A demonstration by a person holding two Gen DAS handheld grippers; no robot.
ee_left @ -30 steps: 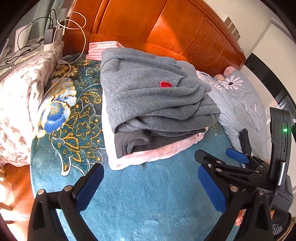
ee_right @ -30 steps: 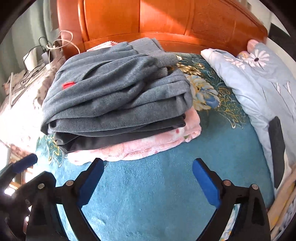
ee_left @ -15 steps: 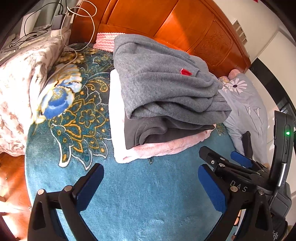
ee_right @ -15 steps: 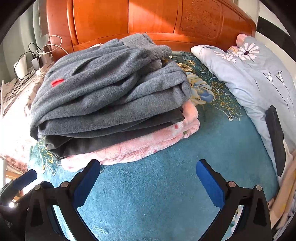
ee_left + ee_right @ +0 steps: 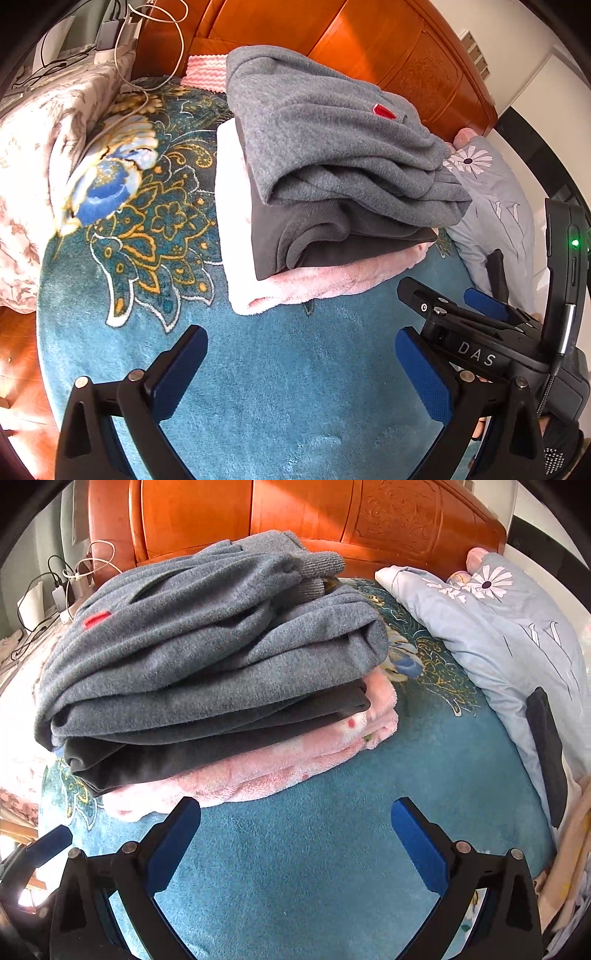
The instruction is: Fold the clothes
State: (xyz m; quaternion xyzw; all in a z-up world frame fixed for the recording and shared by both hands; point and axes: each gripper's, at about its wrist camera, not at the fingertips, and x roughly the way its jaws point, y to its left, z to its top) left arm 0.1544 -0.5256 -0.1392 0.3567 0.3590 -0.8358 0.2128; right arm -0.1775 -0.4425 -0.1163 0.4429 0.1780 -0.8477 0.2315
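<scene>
A stack of folded clothes rests on the teal blanket (image 5: 303, 387) (image 5: 295, 849). On top is a grey fleece garment (image 5: 325, 136) (image 5: 207, 642) with a small red tag (image 5: 384, 110) (image 5: 96, 619), under it a dark grey piece (image 5: 295, 243) (image 5: 177, 753), and at the bottom a pink fleece piece (image 5: 332, 284) (image 5: 258, 771). My left gripper (image 5: 301, 363) hovers open just in front of the stack, holding nothing. My right gripper (image 5: 295, 834) (image 5: 461, 295) is open too, close to the stack's near edge, with nothing between its fingers.
An orange wooden headboard (image 5: 332, 33) (image 5: 295, 513) stands behind the stack. A pale blue flowered pillow (image 5: 491, 192) (image 5: 498, 627) lies to the right, a floral pillow (image 5: 33, 147) to the left. White and black charger cables (image 5: 147, 44) (image 5: 74, 579) lie at the far left.
Both grippers have drawn nearer the stack, which now looks larger. The left view has swung a little to the right. Both stay open; the clothes have not moved.
</scene>
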